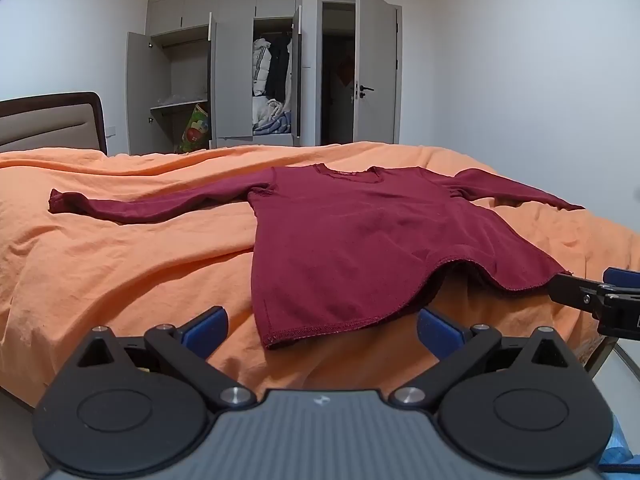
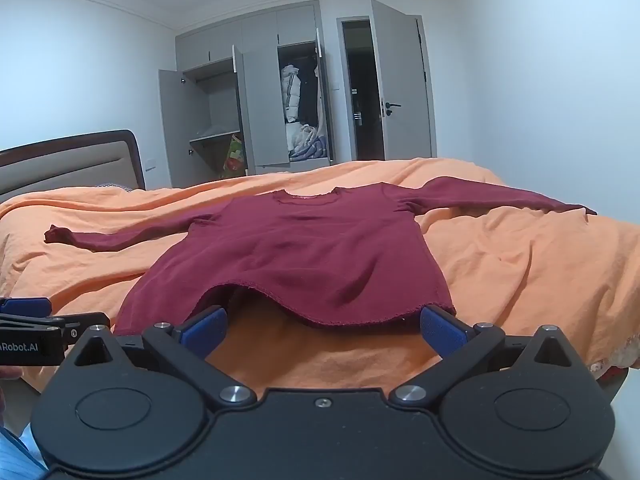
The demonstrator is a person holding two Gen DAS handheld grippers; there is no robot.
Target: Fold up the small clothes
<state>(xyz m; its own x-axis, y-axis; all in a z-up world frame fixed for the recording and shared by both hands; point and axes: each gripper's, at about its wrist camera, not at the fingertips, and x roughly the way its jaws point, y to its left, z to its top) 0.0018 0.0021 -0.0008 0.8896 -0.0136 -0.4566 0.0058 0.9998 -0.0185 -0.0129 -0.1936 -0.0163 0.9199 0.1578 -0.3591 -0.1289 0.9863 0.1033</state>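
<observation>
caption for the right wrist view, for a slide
Open right gripper at the hem of a red shirt spread flat on an orange bed.

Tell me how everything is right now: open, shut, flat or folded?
Red shirt: spread flat on the bed, sleeves out, not folded.
Left gripper: open, holding nothing.
Right gripper: open, holding nothing.
Wardrobe doors: open.
Room door: open.
Orange bedspread: wrinkled.
</observation>
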